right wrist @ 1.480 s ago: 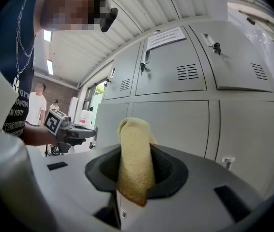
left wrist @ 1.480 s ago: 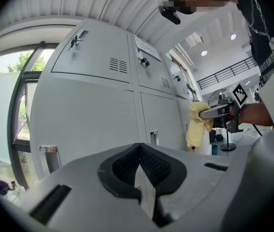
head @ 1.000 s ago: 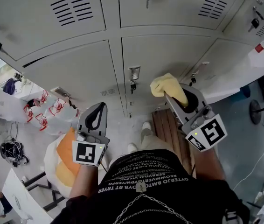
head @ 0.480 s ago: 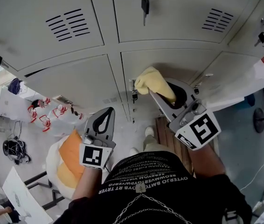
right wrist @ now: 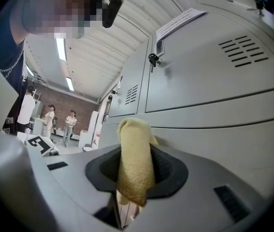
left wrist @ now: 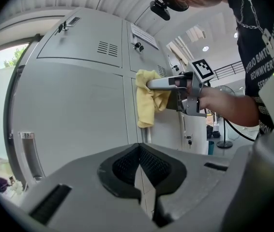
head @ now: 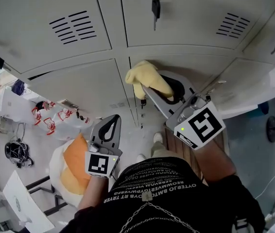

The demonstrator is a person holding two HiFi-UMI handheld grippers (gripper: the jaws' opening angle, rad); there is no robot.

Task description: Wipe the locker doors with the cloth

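Your right tool (head: 153, 92) clamps the yellow cloth (head: 145, 77), whose bunched end sits ahead of the jaws against the locker door (head: 200, 64). Your left tool (head: 111, 123) hangs lower, jaws together and empty.

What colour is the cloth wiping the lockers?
Pale yellow. The cloth shows best in the right gripper view.
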